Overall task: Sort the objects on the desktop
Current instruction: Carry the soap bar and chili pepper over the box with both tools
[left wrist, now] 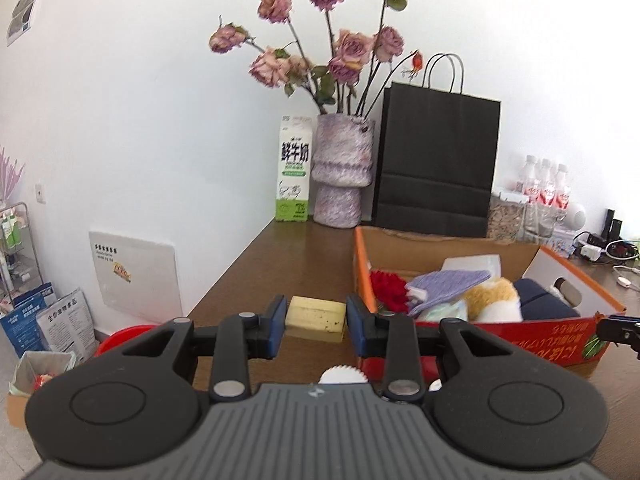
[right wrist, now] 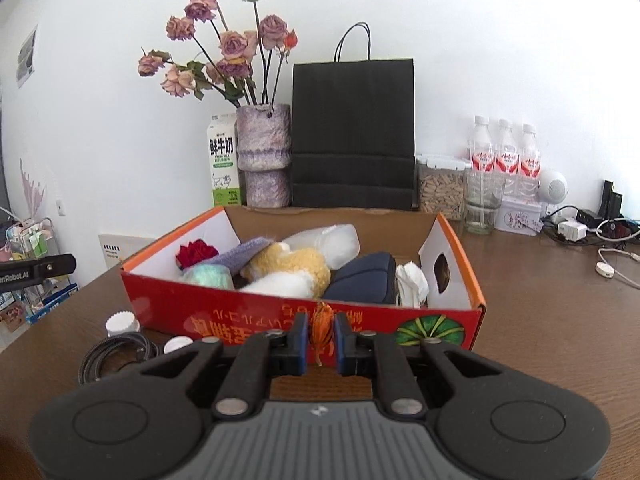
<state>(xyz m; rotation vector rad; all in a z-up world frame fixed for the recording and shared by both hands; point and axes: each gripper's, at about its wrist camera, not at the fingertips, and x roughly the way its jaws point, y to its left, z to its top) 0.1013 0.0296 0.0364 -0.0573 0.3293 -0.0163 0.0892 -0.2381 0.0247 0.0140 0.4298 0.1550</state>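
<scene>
White wall, brown wooden desk, and a lot of stuff lined up at the back: a milk carton, a purple vase of dried roses, a black paper bag, then a jar, a glass, three water bottles and a tangle of chargers off to the right.

In the middle of the desk sits an open red and orange box, already pretty full. I can see a red fabric flower, a purple knit thing, a yellow and white plush, something navy and crumpled white paper in there.

The left tongs are clamped on a pale yellow block, looks like a sponge, both blue pads pressed on its ends. It's held above the desk, just left of the box's near corner.

The right tongs are squeezed tight on a little orange tassel, a stringy thing pinched between the pads, right in front of the box's near wall.

Left of that on the desk there's a coiled black cable and two white caps.
</scene>
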